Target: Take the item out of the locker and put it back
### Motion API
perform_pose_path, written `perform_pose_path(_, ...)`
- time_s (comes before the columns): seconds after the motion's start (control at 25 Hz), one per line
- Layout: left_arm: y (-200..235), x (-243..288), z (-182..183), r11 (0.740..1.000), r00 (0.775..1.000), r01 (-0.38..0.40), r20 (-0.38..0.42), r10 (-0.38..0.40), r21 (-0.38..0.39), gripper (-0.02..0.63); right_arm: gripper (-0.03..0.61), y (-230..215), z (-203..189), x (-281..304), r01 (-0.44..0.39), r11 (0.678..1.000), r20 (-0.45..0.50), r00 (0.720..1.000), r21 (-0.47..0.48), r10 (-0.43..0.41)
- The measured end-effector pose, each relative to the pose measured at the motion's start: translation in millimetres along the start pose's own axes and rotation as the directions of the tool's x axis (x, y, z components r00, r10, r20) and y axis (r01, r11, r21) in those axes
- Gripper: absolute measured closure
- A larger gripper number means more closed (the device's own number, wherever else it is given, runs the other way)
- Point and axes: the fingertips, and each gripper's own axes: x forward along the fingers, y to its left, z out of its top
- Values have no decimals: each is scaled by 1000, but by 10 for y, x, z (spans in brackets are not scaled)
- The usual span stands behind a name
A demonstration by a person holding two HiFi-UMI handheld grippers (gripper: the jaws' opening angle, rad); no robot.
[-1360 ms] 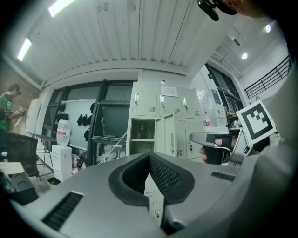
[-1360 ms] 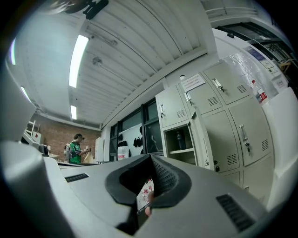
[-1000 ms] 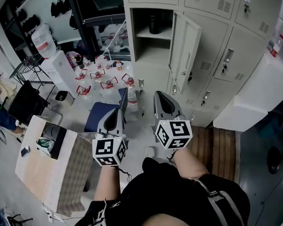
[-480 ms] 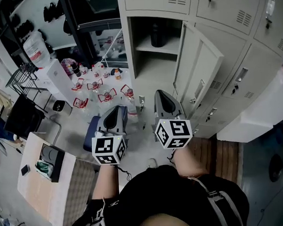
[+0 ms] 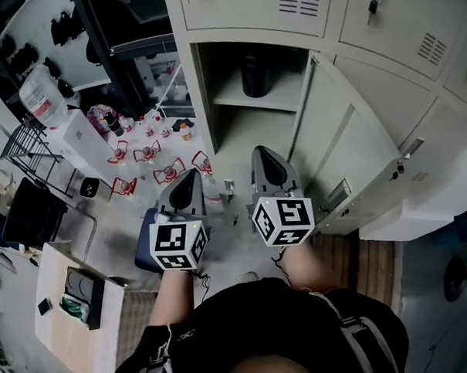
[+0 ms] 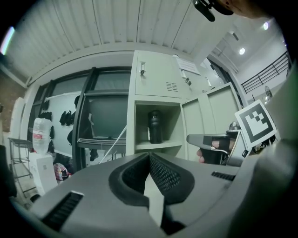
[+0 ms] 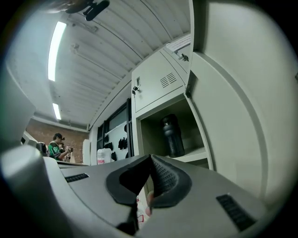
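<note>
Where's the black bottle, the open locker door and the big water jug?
black bottle [image 5: 254, 75]: head view, its middle.
open locker door [image 5: 355, 149]: head view, its flat panel.
big water jug [image 5: 38, 96]: head view, its side.

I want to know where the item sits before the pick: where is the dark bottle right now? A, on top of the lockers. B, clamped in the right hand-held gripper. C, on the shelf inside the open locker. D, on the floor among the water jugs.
C: the dark bottle stands upright on the shelf of the open locker, while the right hand-held gripper is shut on nothing, short of the locker.
</note>
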Motion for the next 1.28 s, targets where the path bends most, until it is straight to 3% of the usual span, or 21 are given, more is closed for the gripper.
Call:
perform_pose_path(0.44,-26,623,-73,995,995,97,-17,-98,-34,601,565,-283,-5,295,77,996,-17,997,-37,-78)
perform_pose_path(0.68,-14,930,32,982,982,187,22,-186,-29,601,565,-443,36,411,169,983,5,986,-66,-169)
perform_pose_path(1.28,344,1239,81,949,950,310,60,-308,-49,601,569,-299,-29,751,265,955,16,964,-136,-265)
